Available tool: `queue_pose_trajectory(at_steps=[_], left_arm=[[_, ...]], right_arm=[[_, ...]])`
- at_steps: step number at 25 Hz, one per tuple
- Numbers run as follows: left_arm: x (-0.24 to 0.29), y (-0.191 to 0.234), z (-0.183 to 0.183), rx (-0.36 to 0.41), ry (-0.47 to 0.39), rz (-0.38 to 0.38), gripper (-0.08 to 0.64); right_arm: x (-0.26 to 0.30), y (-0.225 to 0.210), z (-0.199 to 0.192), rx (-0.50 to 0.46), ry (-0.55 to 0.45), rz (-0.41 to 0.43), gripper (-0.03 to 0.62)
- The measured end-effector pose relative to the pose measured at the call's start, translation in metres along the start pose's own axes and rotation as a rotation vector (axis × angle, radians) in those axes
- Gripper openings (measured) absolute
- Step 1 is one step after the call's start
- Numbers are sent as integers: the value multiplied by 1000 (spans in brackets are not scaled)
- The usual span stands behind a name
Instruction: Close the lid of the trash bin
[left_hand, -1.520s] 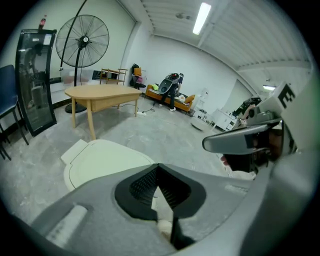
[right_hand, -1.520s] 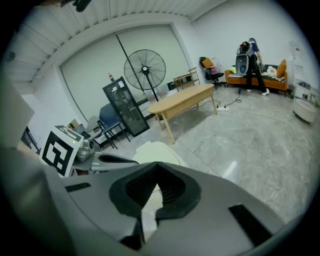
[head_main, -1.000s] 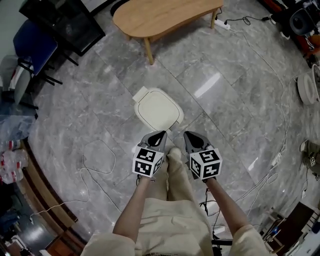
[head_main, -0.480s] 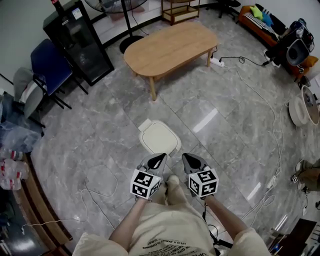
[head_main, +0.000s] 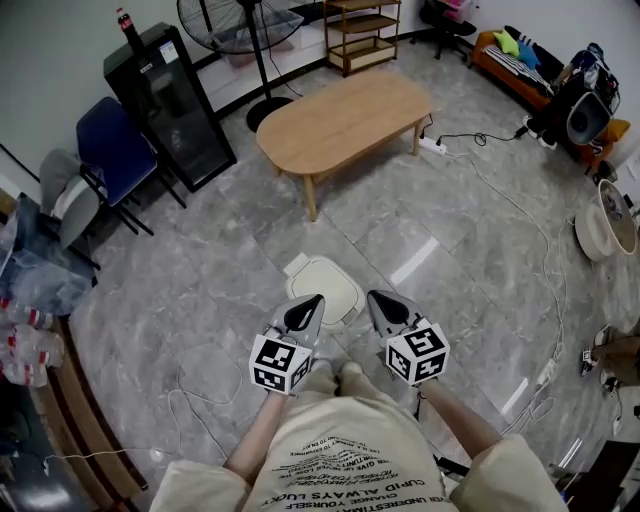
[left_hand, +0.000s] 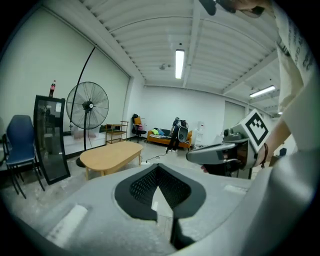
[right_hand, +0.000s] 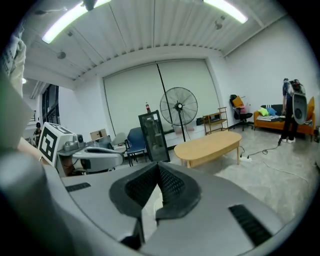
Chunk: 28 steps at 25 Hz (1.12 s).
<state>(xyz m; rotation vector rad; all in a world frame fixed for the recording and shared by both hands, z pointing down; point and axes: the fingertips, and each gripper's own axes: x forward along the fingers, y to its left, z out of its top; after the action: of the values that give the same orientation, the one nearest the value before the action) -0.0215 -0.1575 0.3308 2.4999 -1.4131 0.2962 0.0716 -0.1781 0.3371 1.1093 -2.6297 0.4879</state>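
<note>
Bin (head_main: 325, 290) is standing on the floor (head_main: 200, 290) just ahead of the person's feet, between them and the wooden table (head_main: 345, 115). Its cream lid (head_main: 335, 275) is lying flat across the top and showing no opening from the head view. A small tab is sticking out at the far-left corner, likely the hinge.

Left gripper (head_main: 312, 303) and right gripper (head_main: 384, 304) are hanging side by side in front of the person's waist, well above the bin and apart from it. Both are pointing forward and only slightly down.

In the left gripper view, the fingers (left_hand: 142, 187) are pressing together at the tips and pinching nothing. The right gripper view is showing the same: its fingers (right_hand: 172, 187) are meeting at the tips, with only a sliver of floor showing through the gap lower down.

Judging by this, the closing step is looking finished, and both hands are holding clear. Whether the lid is fully seated along its near edge is hard to tell, since the grippers are overlapping that edge from above.

The next move is calling for little. At most it needs a check that the lid is sitting flush. If it is not, one set of pressed-together fingers could come down on the near rim for a light push. Otherwise the hands are needing only to keep off the bin.
</note>
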Motion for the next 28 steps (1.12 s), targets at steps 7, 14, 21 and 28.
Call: queue_pose_trajectory(at_steps=[7,14,21,28], left_arm=[[-15,14,37,60,-67,55,23],[-32,27,66,71,-137,109,23],[-47,36,90,80,-217,163,23],[-54,41,93,72,-248,195,23]], right_arm=[[-10,0,51,-21,-122,18,5],[-19,-6,81,-2,-201,23,5],[-34,-20,102,8,-282,-20,5],[-45,-32,110,35,-319,-69,5]])
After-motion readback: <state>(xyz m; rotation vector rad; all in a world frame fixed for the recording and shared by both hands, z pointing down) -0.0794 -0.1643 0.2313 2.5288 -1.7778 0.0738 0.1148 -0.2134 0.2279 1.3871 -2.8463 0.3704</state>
